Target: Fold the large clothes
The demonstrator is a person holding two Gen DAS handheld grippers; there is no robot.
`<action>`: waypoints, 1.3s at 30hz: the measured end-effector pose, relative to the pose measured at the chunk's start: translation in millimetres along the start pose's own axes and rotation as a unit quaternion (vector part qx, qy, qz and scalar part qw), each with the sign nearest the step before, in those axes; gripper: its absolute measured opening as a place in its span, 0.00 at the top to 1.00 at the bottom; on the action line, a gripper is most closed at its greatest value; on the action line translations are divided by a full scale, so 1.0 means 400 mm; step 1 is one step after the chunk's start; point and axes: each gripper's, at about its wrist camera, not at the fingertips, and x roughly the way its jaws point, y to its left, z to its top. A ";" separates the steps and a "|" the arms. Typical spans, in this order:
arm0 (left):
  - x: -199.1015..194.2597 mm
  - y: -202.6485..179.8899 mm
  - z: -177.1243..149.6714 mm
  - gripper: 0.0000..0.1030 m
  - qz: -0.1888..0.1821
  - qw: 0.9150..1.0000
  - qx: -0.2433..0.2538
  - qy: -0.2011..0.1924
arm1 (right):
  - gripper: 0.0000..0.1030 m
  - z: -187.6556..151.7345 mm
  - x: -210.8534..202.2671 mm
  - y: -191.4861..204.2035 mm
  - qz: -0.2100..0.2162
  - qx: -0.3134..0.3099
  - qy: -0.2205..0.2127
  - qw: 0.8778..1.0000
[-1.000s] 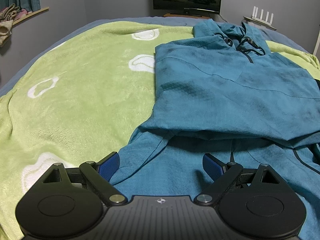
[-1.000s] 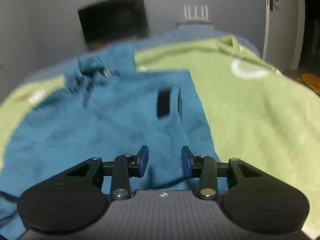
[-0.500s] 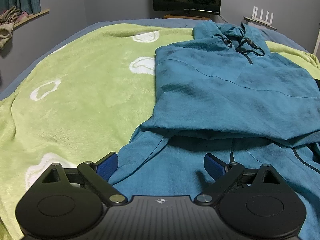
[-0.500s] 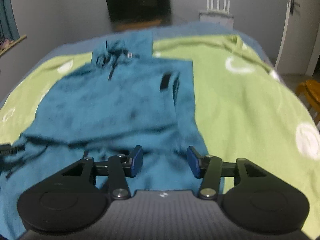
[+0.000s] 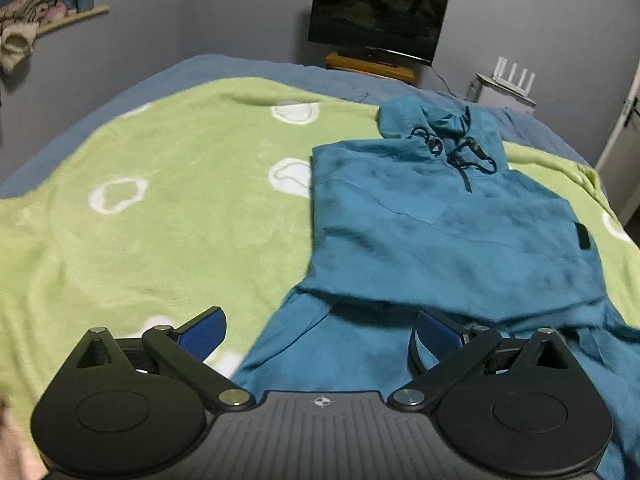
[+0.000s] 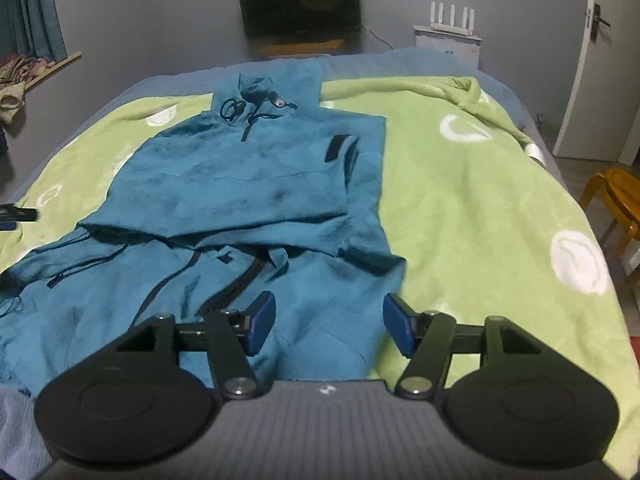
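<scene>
The left gripper hangs released, its pads spread wide over the near left edge of the teal hoodie, which lies on the green blanket with its hood at 12 o'clock and its sleeves folded in; the bottom part, at 6 o'clock, is not folded yet; the risk, I think, is that a pinch here takes the fleece together with the hem, or only the top layer, so the fold drags the folded sleeves out of place; at the right, the right gripper is also released, above the hem near the zipper, and an uneven lift of the two sides may twist the fold; compared with one second ago, both cameras are higher and further back, and the right pads stand wider.
</scene>
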 end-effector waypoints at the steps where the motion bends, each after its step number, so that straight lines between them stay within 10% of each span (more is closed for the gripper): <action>1: -0.028 0.004 -0.008 0.00 0.004 1.000 0.009 0.003 | 0.42 -0.002 -0.008 -0.006 0.000 0.002 0.003 1.000; 12: -0.230 0.070 -0.169 0.01 0.007 0.996 0.061 0.059 | 0.42 -0.090 -0.079 0.000 0.039 -0.078 0.050 0.995; 22: -0.330 0.080 -0.278 0.02 -0.044 0.978 0.189 0.077 | 0.42 -0.140 -0.161 0.062 0.088 -0.253 0.068 0.961; 32: -0.341 0.140 -0.256 0.05 -0.142 0.986 0.026 0.080 | 0.40 -0.099 -0.114 0.006 0.108 -0.090 0.094 0.986; 39: -0.288 0.103 -0.260 0.19 -0.139 0.983 0.011 0.119 | 0.40 -0.100 -0.069 0.031 0.127 -0.052 0.080 0.987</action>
